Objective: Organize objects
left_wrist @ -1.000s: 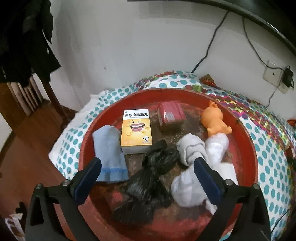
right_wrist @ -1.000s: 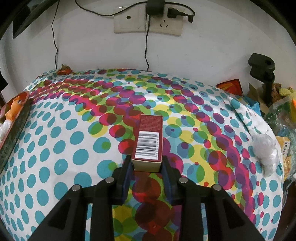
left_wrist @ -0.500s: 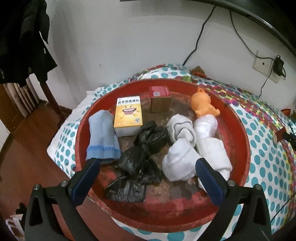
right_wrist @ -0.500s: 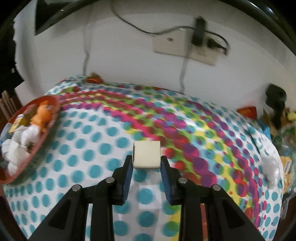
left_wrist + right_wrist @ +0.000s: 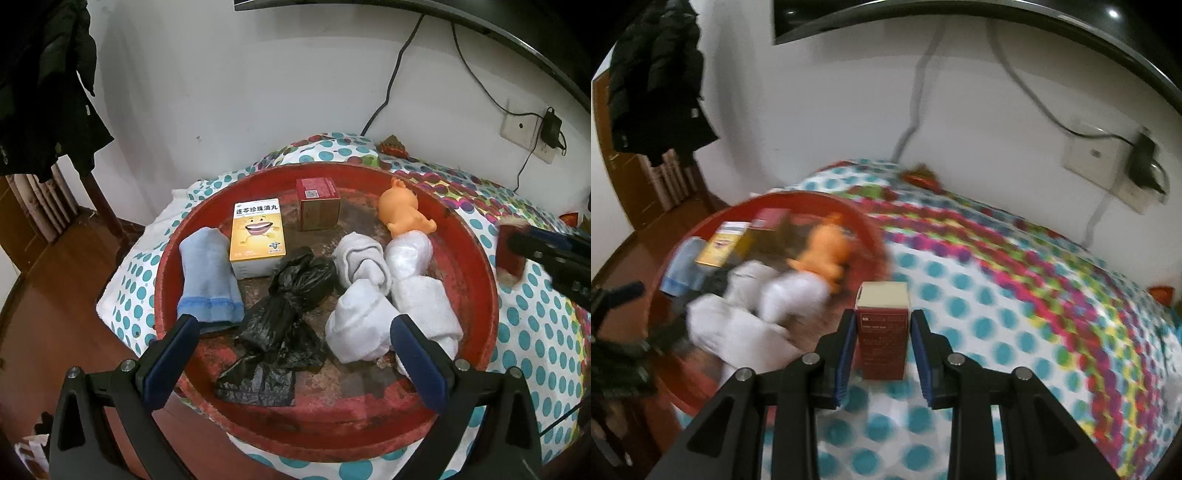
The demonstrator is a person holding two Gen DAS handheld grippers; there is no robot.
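Left claw [image 5: 295, 354] gapes wide and empty; right claw [image 5: 883, 328] is clamped tight.

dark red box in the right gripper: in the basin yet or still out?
Out. The dark red box is clamped in the right gripper, over the dotted bedspread beside the red basin's rim, not inside it.

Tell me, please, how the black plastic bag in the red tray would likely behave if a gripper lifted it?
The black plastic bag looks crumpled and thin, so probably floppy and light. Its loose lower end would likely trail over the red tray. Its glossy film may slip between fingers.
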